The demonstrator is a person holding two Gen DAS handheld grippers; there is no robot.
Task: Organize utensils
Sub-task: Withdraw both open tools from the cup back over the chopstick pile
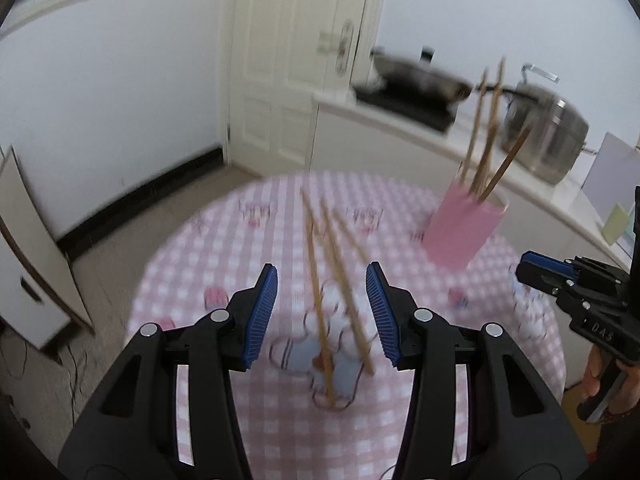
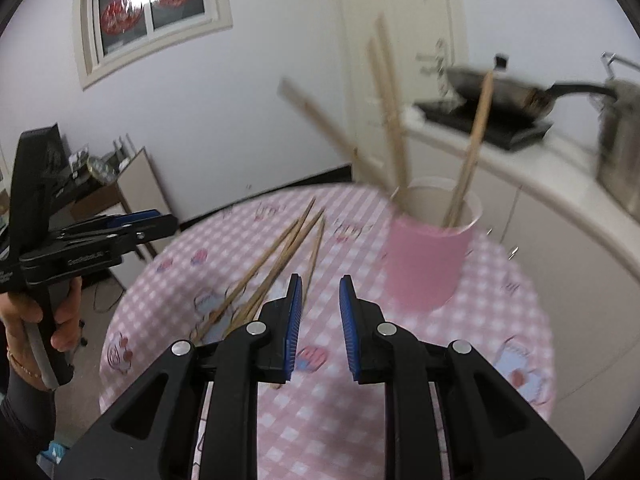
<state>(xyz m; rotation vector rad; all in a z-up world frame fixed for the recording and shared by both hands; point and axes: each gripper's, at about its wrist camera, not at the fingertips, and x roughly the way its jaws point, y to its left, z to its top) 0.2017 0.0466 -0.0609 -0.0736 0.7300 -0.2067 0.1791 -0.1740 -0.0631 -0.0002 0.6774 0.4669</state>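
Observation:
Several wooden chopsticks (image 1: 320, 300) lie loose on the pink checked tablecloth (image 1: 240, 280); they also show in the right wrist view (image 2: 276, 264). A pink cup (image 1: 464, 228) at the table's far right holds several upright chopsticks (image 1: 486, 140); the cup shows in the right wrist view (image 2: 428, 260) too. My left gripper (image 1: 322, 312) is open and empty, hovering over the loose chopsticks. My right gripper (image 2: 320, 320) is open and empty, to the right of the loose chopsticks and in front of the cup.
A round table carries the cloth (image 2: 320, 420). A counter behind holds a wok on a stove (image 1: 420, 84) and a steel pot (image 1: 548, 132). A white door (image 1: 292, 60) stands behind. A low cabinet (image 1: 24, 264) is at the left.

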